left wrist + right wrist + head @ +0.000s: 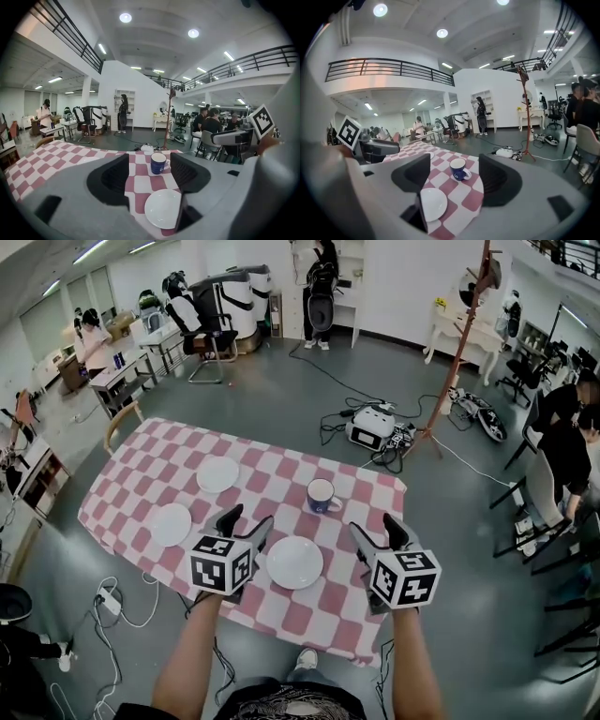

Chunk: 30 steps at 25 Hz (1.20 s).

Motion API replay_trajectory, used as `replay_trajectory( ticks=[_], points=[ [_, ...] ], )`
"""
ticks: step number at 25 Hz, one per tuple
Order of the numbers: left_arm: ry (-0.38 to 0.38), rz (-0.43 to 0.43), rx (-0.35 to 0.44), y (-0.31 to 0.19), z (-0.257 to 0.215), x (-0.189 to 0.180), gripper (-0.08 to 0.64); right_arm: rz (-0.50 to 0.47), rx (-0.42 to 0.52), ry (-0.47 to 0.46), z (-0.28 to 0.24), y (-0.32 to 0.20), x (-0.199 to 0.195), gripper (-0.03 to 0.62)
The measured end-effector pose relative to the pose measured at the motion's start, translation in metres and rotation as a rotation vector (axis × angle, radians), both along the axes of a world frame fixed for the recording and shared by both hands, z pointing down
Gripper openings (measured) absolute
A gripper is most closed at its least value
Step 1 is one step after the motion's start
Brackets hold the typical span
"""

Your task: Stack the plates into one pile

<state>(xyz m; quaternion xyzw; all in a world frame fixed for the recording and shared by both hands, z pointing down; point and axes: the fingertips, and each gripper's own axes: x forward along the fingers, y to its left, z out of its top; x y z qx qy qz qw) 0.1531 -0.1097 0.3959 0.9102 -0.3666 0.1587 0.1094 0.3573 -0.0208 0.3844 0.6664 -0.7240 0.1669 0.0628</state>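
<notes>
Both the left gripper (246, 526) and right gripper (377, 533) stand open and empty, flanking the nearest round white plate (294, 562) on the checkered counter (150, 474).

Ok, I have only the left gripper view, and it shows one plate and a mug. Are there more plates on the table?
Observer: Yes, there are three. Besides your near plate, a left plate and a far plate lie behind your left jaw.
Operator: Is any plate stacked on another?
Observer: No. In the head view all three lie apart, each flat on the cloth.
Operator: And the jaws of the right gripper?
Observer: The right gripper is open and empty, to the right of the near plate.
</notes>
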Motion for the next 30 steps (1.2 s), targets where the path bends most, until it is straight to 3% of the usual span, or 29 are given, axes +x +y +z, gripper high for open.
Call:
replay_trajectory(
  ticks=[10,18,21,30],
  points=[
    [0.003,0.058,-0.011,-0.033,0.008,0.013,0.276,0.065,-0.023,-0.005,0.010,-0.015,0.012,0.314],
    [0.010,0.197,-0.027,-0.056,0.013,0.010,0.276,0.186,-0.039,-0.008,0.012,-0.011,-0.007,0.328],
    [0.026,0.245,-0.073,-0.059,0.019,0.003,0.276,0.203,-0.058,-0.010,0.014,-0.006,-0.022,0.330],
    [0.065,0.342,-0.256,-0.067,0.052,0.024,0.291,0.168,-0.190,-0.055,0.050,-0.009,-0.018,0.354]
  ],
)
